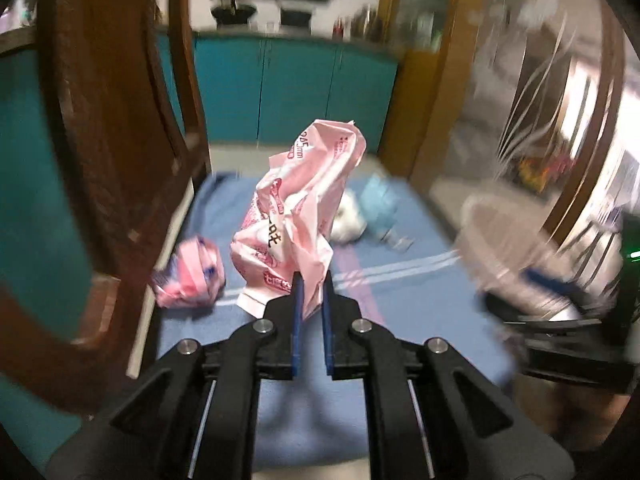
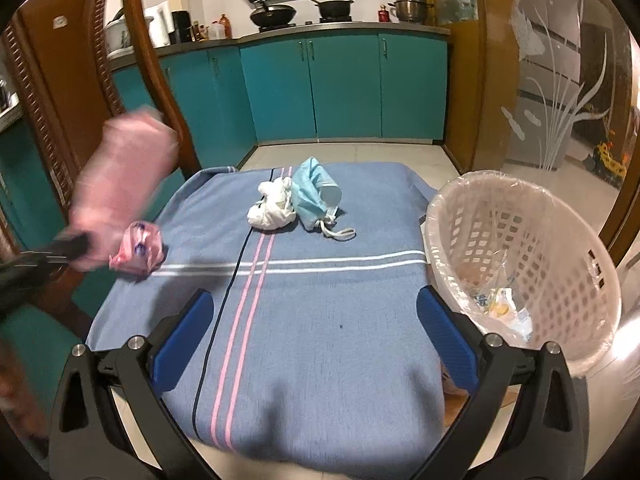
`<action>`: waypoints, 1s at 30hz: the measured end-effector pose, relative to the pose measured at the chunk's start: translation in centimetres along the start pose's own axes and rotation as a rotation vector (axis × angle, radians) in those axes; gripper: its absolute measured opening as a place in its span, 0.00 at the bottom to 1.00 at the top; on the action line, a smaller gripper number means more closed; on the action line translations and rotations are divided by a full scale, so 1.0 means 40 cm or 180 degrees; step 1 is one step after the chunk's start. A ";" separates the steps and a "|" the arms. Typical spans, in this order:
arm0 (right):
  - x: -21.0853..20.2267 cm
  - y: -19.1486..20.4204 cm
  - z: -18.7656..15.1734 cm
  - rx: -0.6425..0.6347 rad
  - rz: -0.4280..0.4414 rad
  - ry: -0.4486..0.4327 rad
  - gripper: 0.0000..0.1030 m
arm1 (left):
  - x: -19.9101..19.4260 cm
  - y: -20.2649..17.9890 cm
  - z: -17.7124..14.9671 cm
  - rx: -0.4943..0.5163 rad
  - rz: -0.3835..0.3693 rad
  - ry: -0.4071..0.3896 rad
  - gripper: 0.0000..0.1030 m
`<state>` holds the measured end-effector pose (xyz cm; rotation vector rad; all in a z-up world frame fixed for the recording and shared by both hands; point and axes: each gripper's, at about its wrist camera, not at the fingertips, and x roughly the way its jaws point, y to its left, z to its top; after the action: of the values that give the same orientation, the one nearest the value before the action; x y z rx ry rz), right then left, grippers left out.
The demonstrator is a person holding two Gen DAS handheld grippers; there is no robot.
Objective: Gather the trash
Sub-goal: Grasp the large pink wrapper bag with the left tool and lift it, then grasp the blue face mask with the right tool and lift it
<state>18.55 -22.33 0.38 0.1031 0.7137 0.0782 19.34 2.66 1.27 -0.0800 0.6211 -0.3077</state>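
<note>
Left gripper [image 1: 311,280] pinches the crumpled pink wrapper [image 1: 296,216] above the blue cloth [image 2: 320,320]; right gripper [image 2: 312,312] gapes wide, empty, beside the basket [image 2: 560,280].

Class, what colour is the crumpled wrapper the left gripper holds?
Pink wrapper with red print, clearest in the left wrist view.

cabinets [image 2: 344,84]: teal | floor [image 2: 352,154]: pale tile | chair [image 2: 60,80]: carved wood | glass door [image 2: 560,92]: etched
</note>
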 end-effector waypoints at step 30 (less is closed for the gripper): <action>-0.088 0.044 0.023 0.0054 0.0366 -0.0099 0.05 | -0.013 0.019 -0.037 -0.0181 -0.0138 0.0148 0.09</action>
<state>16.45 -21.04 3.56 0.1613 0.6771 0.1801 18.28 3.55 0.22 -0.1412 0.6751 -0.3346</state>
